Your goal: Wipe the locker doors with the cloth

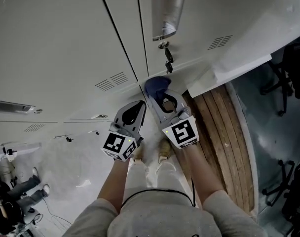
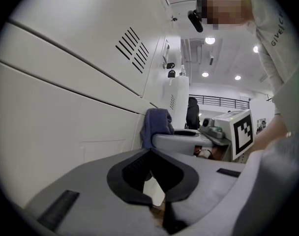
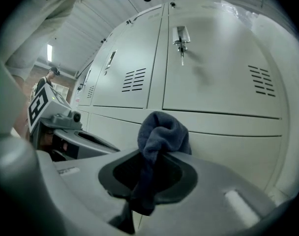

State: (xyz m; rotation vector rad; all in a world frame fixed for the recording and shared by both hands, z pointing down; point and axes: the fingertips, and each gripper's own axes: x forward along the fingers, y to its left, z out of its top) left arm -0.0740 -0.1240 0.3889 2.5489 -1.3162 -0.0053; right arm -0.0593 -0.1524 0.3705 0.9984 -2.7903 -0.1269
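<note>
Blue cloth [image 3: 162,132] is bulging from the right claw [image 3: 150,156], which is clamping it, with the door [image 3: 213,77] just ahead. The left claw [image 2: 150,150] beside it is idling closed and empty. Wiping seems to be starting; next comes pressing, then sweeping.

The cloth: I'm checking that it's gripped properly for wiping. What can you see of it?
The cloth is dark blue and soft, with a towel-like look. It is bunched into a crumpled wad and pinched between the shut jaws of the right gripper. The wad bulges past the tips, and a tail hangs back between them. It is held close to a lower pale grey locker door; contact can't be confirmed.
</note>
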